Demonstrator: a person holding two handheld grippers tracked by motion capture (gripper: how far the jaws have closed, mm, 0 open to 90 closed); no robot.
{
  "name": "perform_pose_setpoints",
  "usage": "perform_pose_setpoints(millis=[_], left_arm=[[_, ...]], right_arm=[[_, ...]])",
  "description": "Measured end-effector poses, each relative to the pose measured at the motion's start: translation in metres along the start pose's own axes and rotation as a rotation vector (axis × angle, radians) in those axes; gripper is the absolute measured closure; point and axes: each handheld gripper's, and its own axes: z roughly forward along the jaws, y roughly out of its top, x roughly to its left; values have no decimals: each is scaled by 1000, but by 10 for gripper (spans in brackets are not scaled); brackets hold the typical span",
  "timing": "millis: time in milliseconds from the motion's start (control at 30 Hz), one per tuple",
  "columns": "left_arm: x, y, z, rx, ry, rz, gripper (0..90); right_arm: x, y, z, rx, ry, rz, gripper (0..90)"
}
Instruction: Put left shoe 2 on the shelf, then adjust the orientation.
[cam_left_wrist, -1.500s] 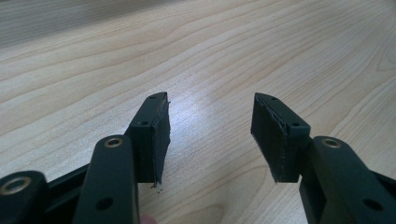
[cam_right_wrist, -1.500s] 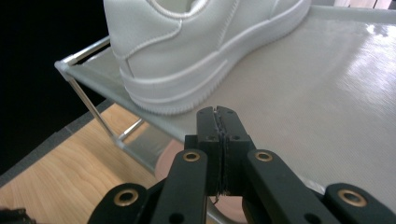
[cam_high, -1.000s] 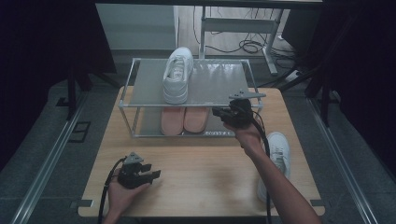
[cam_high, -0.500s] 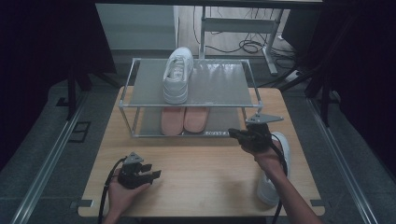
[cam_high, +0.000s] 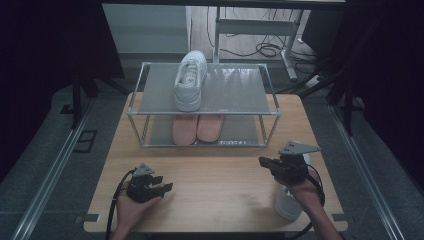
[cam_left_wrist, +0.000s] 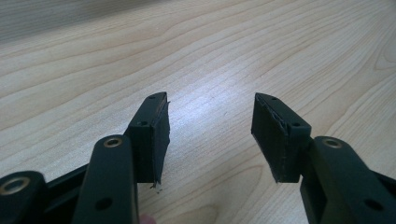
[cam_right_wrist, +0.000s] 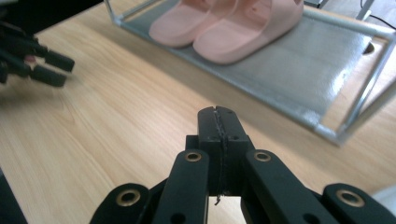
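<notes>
a two-tier metal shoe rack (cam_high: 270, 102) stands on the desk (cam_high: 210, 175), beyond both claws. on its top shelf sits one white sneaker (cam_high: 190, 80), toe pointing toward the person, ahead of the left claw and off to the far left of the right claw. on the lower shelf lies a pair of pink slippers (cam_high: 197, 128) side by side, touching each other; in the right gripper view the slippers (cam_right_wrist: 233, 23) lie just ahead of the claw tips, on the grey mesh shelf inside the rack's frame.

the right claw (cam_high: 263, 162) is fully closed, its two pads pressed flat against each other with nothing between them, as the right gripper view shows (cam_right_wrist: 218, 116). it hovers over the desk in front of the rack's right corner, pointing leftward. directly behind and beneath it, partly hidden by the hand, lies a second white sneaker (cam_high: 288, 202) on the desk's right edge; the claw is not gripping it.

the left claw (cam_high: 167, 187) is held low near the desk's front left, well apart from the right claw. its jaws stand wide open (cam_left_wrist: 210, 126), with only bare wood between them.
</notes>
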Motion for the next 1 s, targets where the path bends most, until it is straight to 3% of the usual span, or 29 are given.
perform_pose_setpoints(millis=[500, 900, 1000], left_arm=[[-5, 1, 4, 9, -5, 11, 471], [-6, 0, 5, 13, -6, 12, 471], [-6, 0, 7, 19, -7, 11, 471]], right_arm=[[18, -44, -18, 8, 4, -10, 900], [35, -77, -21, 97, -1, -15, 900], [39, -85, -24, 120, -24, -26, 900]])
